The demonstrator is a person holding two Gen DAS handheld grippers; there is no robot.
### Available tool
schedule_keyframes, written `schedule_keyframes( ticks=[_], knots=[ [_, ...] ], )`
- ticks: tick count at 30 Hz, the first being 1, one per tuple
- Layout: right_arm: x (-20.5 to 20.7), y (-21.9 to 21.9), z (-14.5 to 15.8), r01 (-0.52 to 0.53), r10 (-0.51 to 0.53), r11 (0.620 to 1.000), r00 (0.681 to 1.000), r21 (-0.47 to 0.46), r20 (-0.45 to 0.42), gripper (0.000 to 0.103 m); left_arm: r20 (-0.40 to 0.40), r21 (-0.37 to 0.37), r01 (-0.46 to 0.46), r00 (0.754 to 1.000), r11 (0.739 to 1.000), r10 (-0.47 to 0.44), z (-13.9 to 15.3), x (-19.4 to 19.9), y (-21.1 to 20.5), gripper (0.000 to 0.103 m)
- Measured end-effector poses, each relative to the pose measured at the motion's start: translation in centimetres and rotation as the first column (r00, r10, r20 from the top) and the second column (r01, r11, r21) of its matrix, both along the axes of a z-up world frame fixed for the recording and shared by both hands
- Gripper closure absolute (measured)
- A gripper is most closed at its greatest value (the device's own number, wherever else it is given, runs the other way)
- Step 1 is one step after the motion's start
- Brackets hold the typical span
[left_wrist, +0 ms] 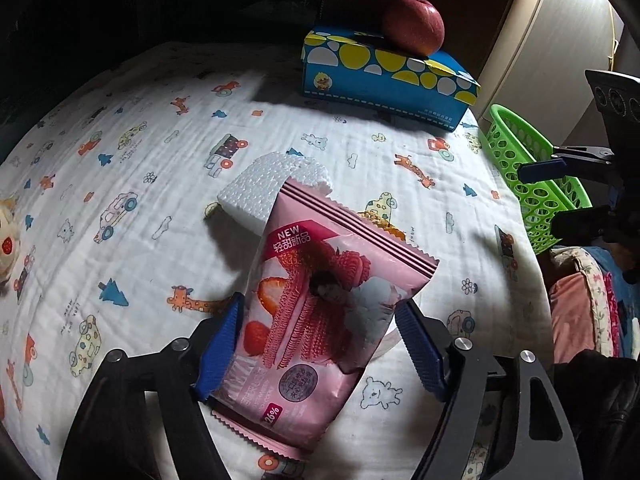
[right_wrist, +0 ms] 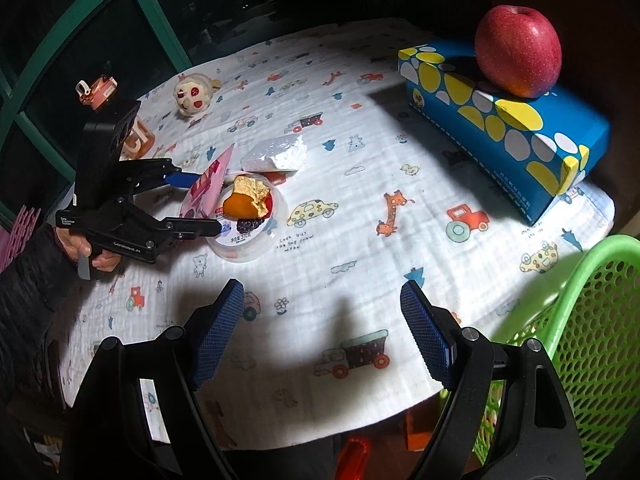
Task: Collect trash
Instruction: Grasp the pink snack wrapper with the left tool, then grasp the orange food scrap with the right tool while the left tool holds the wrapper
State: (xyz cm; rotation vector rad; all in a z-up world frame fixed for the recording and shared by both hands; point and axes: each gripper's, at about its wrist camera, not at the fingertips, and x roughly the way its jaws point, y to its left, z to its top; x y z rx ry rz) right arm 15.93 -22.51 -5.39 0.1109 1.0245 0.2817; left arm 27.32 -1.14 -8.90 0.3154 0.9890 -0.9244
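A pink strawberry snack wrapper [left_wrist: 316, 312] lies between the fingers of my left gripper [left_wrist: 320, 316], which stand on both sides of it; I cannot tell if they press it. In the right wrist view the left gripper [right_wrist: 200, 200] holds the wrapper [right_wrist: 208, 188] upright beside a clear plastic cup [right_wrist: 248, 220] with orange peel and a crumbly scrap. A white foam piece [left_wrist: 272, 188] lies just beyond, and shows in the right view [right_wrist: 278, 154]. My right gripper [right_wrist: 322, 304] is open and empty above the cloth near the table's front edge.
A green mesh basket [right_wrist: 592, 340] hangs at the table's right edge, also in the left view [left_wrist: 528, 172]. A blue tissue box [right_wrist: 500, 128] with a red apple [right_wrist: 518, 50] stands at the back right. A small toy [right_wrist: 192, 94] and an orange bottle [right_wrist: 100, 90] sit far left.
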Motion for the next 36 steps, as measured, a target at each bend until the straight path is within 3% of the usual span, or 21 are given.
schedule_keyframes(
  ticks=[14,24,25,36],
  knots=[
    [4.3,6.3,-1.7,-0.121,0.120,0.992,0.992,0.020,0.030,0.024,-0.019,-0.079,-0.213,0.977,0.974,0.212,2.8,-1.3,5.6,0.046],
    [7.2,9.0,-3.4,-0.141,0.142,0.990,0.990,-0.014,0.021,0.038,-0.063,-0.137,-0.283,0.959,0.949,0.277,2.8,-1.6,7.2,0.051],
    [7.3,9.2,-3.6,-0.145,0.146,0.989,0.989,-0.024,0.019,0.043,-0.067,-0.142,-0.291,0.956,0.946,0.284,2.9,-1.6,7.3,0.051],
    [7.5,10.5,-4.3,-0.172,0.175,0.982,0.984,-0.077,0.030,0.058,-0.080,-0.191,-0.336,0.942,0.923,0.326,4.3,-1.6,8.3,0.052]
  ],
)
